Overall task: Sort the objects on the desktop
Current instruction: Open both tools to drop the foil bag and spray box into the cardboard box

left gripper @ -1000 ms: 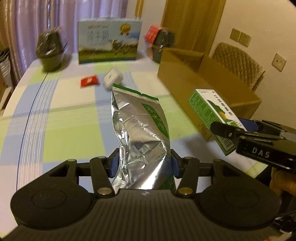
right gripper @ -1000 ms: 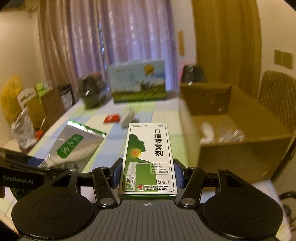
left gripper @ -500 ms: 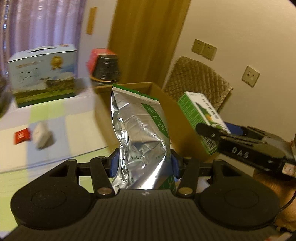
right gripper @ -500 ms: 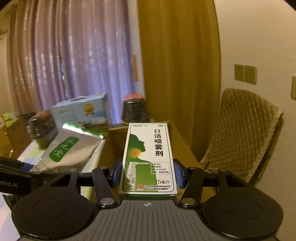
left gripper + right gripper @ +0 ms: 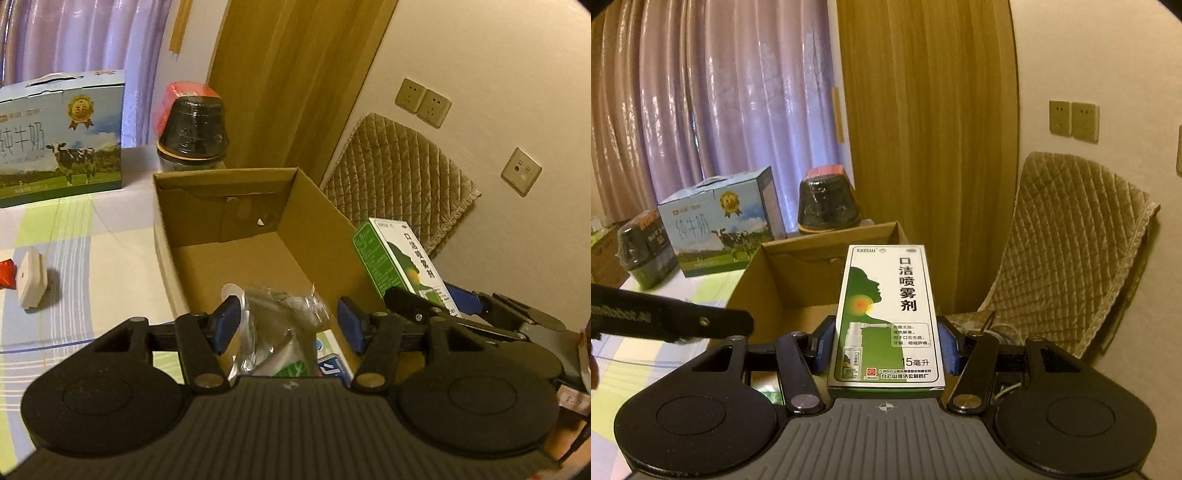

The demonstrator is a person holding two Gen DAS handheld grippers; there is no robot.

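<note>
1. My left gripper [image 5: 288, 325] is spread wide and grips nothing; it hangs over the cardboard box [image 5: 295, 236].
2. The silver foil pouch [image 5: 273, 332] lies inside the box below my blue pads [image 5: 227, 323], beside a blue-and-white packet [image 5: 332, 360].
3. My right gripper [image 5: 886, 345] is clamped on the green-and-white spray box [image 5: 888, 314], held upright above the cardboard box's right wall.
4. A white adapter [image 5: 31, 278] lies on the tablecloth [image 5: 110, 258].
</note>
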